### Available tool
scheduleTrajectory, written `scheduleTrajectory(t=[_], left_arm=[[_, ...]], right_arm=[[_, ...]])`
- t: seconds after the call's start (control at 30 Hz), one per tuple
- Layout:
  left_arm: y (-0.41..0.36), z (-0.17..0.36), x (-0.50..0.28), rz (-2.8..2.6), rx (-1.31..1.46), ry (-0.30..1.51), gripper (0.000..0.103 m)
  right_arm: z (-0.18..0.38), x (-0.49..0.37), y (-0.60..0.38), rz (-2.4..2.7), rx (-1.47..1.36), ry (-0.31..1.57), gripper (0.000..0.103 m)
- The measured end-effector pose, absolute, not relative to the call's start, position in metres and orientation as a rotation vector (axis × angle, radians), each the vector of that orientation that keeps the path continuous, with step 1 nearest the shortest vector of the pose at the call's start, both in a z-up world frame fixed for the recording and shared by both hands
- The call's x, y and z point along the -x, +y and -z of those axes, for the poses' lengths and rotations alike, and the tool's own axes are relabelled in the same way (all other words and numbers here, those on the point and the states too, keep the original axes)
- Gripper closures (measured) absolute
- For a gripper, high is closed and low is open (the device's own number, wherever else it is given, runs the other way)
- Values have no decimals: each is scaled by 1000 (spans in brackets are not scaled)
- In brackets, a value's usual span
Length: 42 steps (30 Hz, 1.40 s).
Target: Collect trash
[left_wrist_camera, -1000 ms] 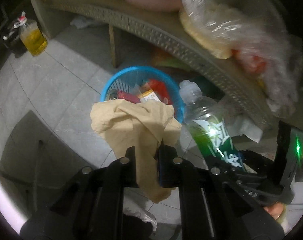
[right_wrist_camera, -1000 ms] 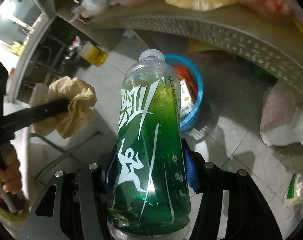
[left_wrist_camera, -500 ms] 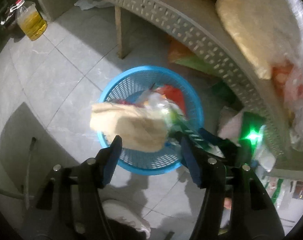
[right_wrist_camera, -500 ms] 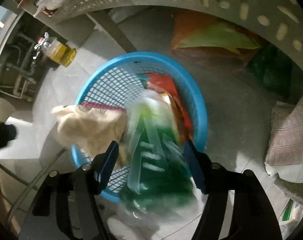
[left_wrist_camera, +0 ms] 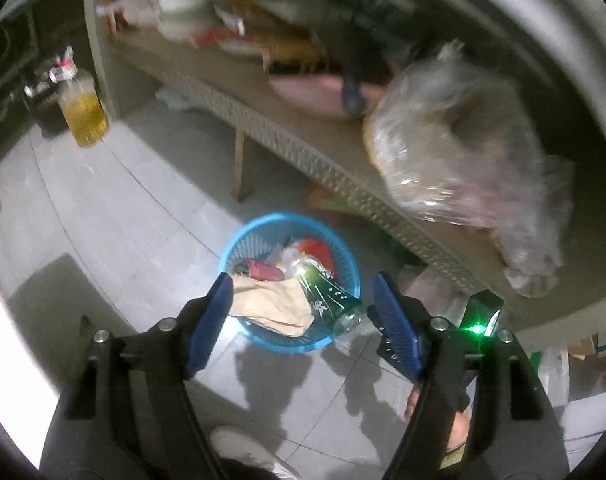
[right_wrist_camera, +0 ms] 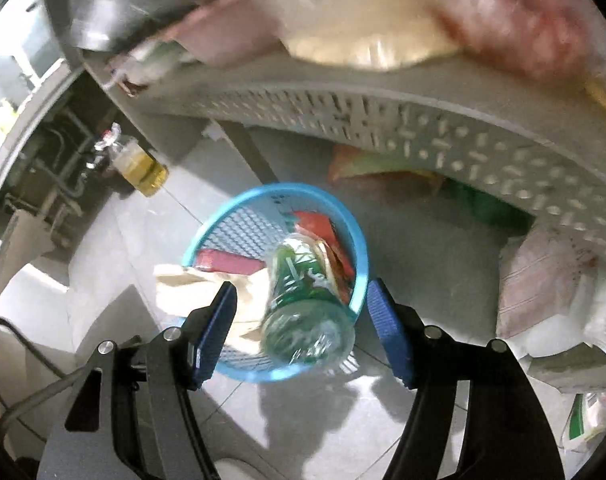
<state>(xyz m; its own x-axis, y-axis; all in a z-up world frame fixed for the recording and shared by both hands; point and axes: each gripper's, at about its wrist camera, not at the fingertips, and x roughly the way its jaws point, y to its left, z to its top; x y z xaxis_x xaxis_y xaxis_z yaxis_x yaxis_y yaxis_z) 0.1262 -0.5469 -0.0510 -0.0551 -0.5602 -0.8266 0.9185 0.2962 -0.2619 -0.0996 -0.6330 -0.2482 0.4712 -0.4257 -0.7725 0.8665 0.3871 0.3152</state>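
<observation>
1. Left gripper (left_wrist_camera: 301,300): tilted steeply down over the basket (left_wrist_camera: 239,246); jaws opening, nothing pinched between the blue pads (left_wrist_camera: 395,330).
2. Right gripper (right_wrist_camera: 299,320): also angled down at the basket (right_wrist_camera: 219,226); jaws spread and released, gripping nothing.
3. Bottle (right_wrist_camera: 305,308): green, neck-down in the basket, its base sticking out over the near rim, clear of both pads.
4. Paper (left_wrist_camera: 273,306): tan, crumpled, draped over the basket's near-left rim, beside the bottle (left_wrist_camera: 327,300).
5. Basket: blue, on the tiled floor (left_wrist_camera: 115,216) just beside the table (left_wrist_camera: 303,152).
6. Hand (left_wrist_camera: 455,428): wrapped around the right gripper's handle, below the green light.
</observation>
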Motion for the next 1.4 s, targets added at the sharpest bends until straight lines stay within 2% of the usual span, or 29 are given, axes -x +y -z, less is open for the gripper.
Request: scheduleTrajectory(t=[0.2, 0.3, 0.4, 0.63, 0.8, 1.07, 1.4], left_arm=[[-432, -6, -118, 1241, -363, 897, 21], [-378, -21, -110, 1218, -296, 856, 19], [-323, -31, -100, 1175, -223, 824, 11], [-213, -8, -77, 902, -49, 851, 9], [-159, 5, -54, 796, 13, 854, 9], [-129, 14, -22, 551, -89, 783, 9], [-147, 1, -9, 477, -122, 753, 9]], right_arm=[[206, 118, -578, 866, -707, 627, 37], [182, 128, -542, 824, -673, 622, 37], [154, 130, -499, 768, -599, 629, 37], [86, 126, -397, 637, -338, 636, 8], [51, 124, -336, 562, -228, 637, 7], [41, 117, -287, 539, -157, 687, 7], [16, 129, -280, 635, -62, 591, 6]])
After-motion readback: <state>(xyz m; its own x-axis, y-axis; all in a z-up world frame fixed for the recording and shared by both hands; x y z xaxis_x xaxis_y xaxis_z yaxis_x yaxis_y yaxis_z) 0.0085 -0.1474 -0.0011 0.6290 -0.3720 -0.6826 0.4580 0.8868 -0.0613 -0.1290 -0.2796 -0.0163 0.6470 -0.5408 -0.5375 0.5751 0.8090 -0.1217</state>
